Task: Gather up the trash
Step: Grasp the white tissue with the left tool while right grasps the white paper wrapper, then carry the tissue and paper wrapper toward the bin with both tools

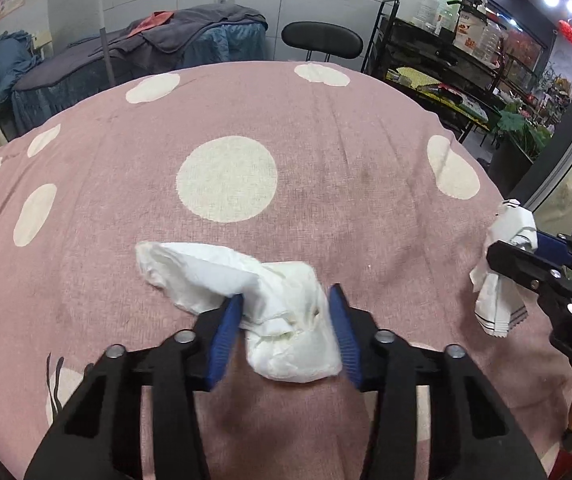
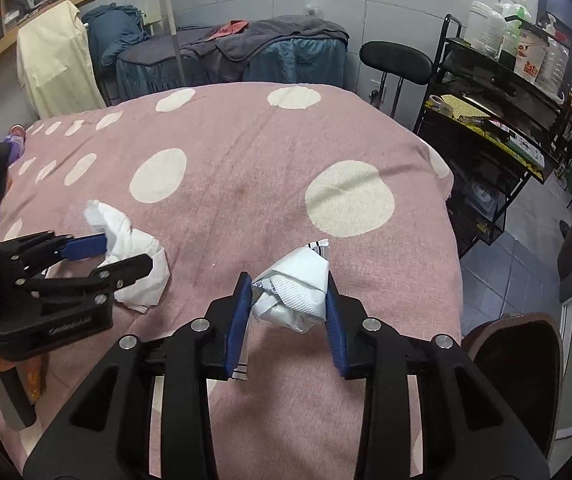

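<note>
A crumpled white tissue (image 1: 270,300) sits between the blue pads of my left gripper (image 1: 286,304), which is shut on it just above the pink dotted tablecloth (image 1: 325,168). In the right wrist view the left gripper (image 2: 126,254) holds the same tissue (image 2: 138,256). My right gripper (image 2: 289,292) is shut on a crumpled white wrapper with black stripes (image 2: 293,292). In the left wrist view that wrapper (image 1: 497,292) hangs from the right gripper (image 1: 521,252) at the table's right edge.
A black metal shelf rack (image 2: 497,120) with bottles stands right of the table. A black stool (image 2: 395,62) is behind it. A covered bed (image 2: 238,52) lies at the back. A dark brown chair back (image 2: 521,364) is at the near right.
</note>
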Demonstrator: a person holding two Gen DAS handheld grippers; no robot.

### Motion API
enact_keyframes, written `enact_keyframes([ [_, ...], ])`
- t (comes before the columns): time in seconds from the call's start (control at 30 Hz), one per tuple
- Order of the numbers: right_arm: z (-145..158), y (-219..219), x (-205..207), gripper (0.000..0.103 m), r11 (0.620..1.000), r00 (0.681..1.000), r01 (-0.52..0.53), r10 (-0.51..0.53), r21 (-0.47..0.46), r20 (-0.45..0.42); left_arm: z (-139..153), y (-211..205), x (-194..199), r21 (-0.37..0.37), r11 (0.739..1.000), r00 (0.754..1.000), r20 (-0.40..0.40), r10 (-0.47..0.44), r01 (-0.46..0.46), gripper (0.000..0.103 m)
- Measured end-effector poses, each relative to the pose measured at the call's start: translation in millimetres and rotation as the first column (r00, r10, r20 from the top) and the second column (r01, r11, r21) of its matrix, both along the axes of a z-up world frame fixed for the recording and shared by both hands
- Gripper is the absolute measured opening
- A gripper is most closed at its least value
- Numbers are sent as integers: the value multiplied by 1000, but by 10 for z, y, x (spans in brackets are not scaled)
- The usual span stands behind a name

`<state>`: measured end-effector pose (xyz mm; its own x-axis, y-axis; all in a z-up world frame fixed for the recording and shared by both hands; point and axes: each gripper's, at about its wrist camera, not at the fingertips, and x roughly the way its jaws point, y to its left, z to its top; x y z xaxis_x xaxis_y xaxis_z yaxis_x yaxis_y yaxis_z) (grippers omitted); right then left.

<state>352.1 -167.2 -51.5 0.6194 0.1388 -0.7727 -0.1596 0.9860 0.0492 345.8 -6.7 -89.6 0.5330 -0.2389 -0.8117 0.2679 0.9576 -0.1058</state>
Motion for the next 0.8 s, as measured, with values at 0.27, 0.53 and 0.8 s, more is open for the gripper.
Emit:
enact_keyframes([
  [0.27,48,-203,-249,36,998,1000,21,-22,61,15,97,-98,-121,28,999,998,48,-46,45,13],
  [0.53,173,-298,-574,36,997,996,18,-24,78,81,430,-49,-591,16,999,983,181,-39,37,12],
  [0.8,249,-382,-915,36,995,992,8,-20,100,123,709,138,-1079,-85,996,967,255,23,-2,12],
])
